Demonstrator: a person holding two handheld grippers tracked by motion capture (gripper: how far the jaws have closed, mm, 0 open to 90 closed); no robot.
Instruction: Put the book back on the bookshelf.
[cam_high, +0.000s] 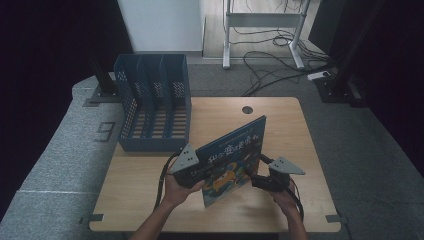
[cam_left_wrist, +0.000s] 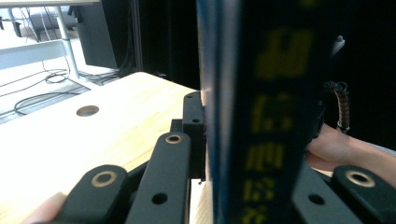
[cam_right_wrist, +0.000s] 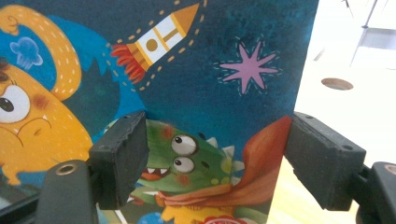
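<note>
Holding the picture book upright near the bench's front edge, left gripper jaws pinching its spine edge; right gripper jaws wide. Looking thin, light, bendy.

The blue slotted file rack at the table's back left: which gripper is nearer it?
Left. The left gripper, clamping the blue picture book, sits just before the blue slotted file rack; the right gripper lies farther right.

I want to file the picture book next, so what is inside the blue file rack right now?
The blue file rack has several slots; through them only the slatted bottom shows, with nothing in them. Its low front wall hides the nearest strip of the floor.
</note>
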